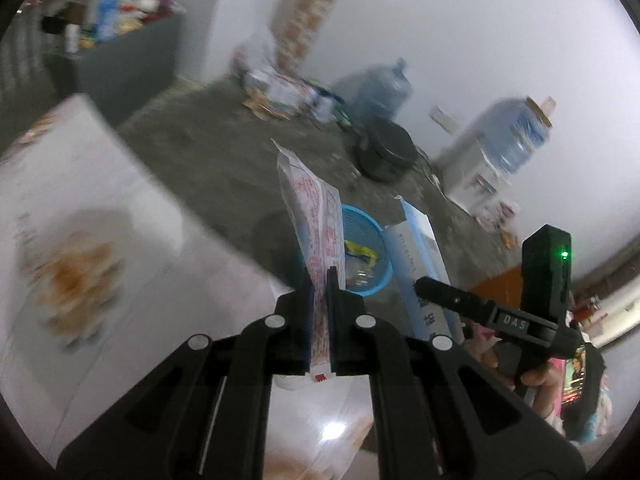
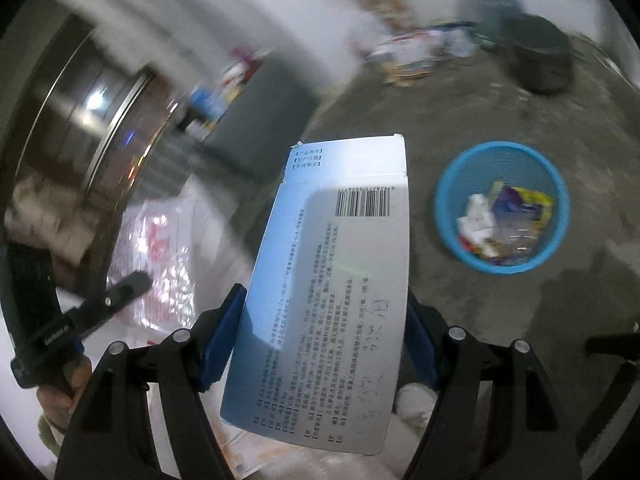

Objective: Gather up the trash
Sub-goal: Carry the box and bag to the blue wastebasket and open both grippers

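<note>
Now the left tool [image 1: 320, 280] is pinching a red-printed wrapper [image 1: 316, 216] tight while the right tool [image 2: 320, 340], jaws wide, is gripping a medicine box [image 2: 332, 280] (both near the blue bin [image 2: 448, 216]), needing release overhead.

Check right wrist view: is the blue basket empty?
No, the blue basket already holds crumpled white paper and colourful wrappers.

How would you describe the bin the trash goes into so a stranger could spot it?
On the grey concrete floor, past the held blue-and-white box, stands a round blue mesh basket. It is the only bright blue container, already holding wrappers, unlike the black pot nearby.
</note>
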Available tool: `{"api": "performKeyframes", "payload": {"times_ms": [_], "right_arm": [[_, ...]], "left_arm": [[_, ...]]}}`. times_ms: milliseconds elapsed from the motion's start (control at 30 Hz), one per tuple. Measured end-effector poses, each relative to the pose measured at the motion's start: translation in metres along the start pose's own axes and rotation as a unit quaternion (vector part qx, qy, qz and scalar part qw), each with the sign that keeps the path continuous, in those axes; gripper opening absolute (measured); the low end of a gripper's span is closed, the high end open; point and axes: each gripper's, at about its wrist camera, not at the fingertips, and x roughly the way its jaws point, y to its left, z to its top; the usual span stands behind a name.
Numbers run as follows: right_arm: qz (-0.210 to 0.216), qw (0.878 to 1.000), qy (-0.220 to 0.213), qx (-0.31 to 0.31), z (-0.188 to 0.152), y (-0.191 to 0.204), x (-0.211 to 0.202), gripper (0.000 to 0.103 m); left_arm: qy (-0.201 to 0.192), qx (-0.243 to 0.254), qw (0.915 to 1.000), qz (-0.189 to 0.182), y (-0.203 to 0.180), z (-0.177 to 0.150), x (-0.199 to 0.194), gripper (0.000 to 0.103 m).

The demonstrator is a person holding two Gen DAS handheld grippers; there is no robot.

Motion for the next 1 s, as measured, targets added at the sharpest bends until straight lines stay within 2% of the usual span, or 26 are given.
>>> {"api": "performKeyframes", "payload": {"times_ms": [167,267,433,500,533,567,633,700,833,900,1000], "right_arm": [[-0.018,0.997,0.007,0.070,0.035,-0.072,0.017,0.071],[-0.016,0.993,0.030,0.111,0.055,-0.117,0.041,0.072],[-0.030,0.983,0.072,0.166,0.089,-0.183,0.092,0.074],[-0.040,0.981,0.085,0.172,0.103,-0.206,0.115,0.078],[-0.043,0.978,0.097,0.178,0.107,-0.219,0.128,0.082],[-0.052,0.975,0.106,0.185,0.110,-0.232,0.141,0.083],[-0.105,0.969,0.111,0.196,0.112,-0.257,0.159,0.083],[-0.138,0.963,0.099,0.211,0.109,-0.271,0.162,0.083],[-0.115,0.967,0.054,0.219,0.095,-0.267,0.144,0.083],[-0.133,0.969,0.034,0.205,0.089,-0.260,0.128,0.083],[-0.139,0.972,0.006,0.192,0.082,-0.243,0.108,0.083]], "left_arm": [[0.092,0.022,0.9956,0.004,-0.029,0.042,0.105,0.005],[0.150,0.024,0.9883,0.013,-0.037,0.054,0.172,0.005],[0.212,0.024,0.9768,0.016,-0.045,0.071,0.267,0.006],[0.231,0.015,0.9726,0.015,-0.043,0.075,0.299,0.030],[0.241,0.010,0.9702,0.027,-0.042,0.074,0.316,0.048],[0.237,0.002,0.9708,0.037,-0.043,0.075,0.330,0.051],[0.233,0.000,0.9712,0.050,-0.039,0.074,0.341,0.053],[0.237,-0.001,0.9693,0.065,-0.040,0.072,0.344,0.055],[0.228,-0.007,0.9728,0.040,-0.038,0.074,0.323,0.058],[0.208,0.004,0.9774,0.040,-0.042,0.078,0.307,0.059],[0.157,0.035,0.9856,0.052,-0.046,0.082,0.267,0.060]]}}
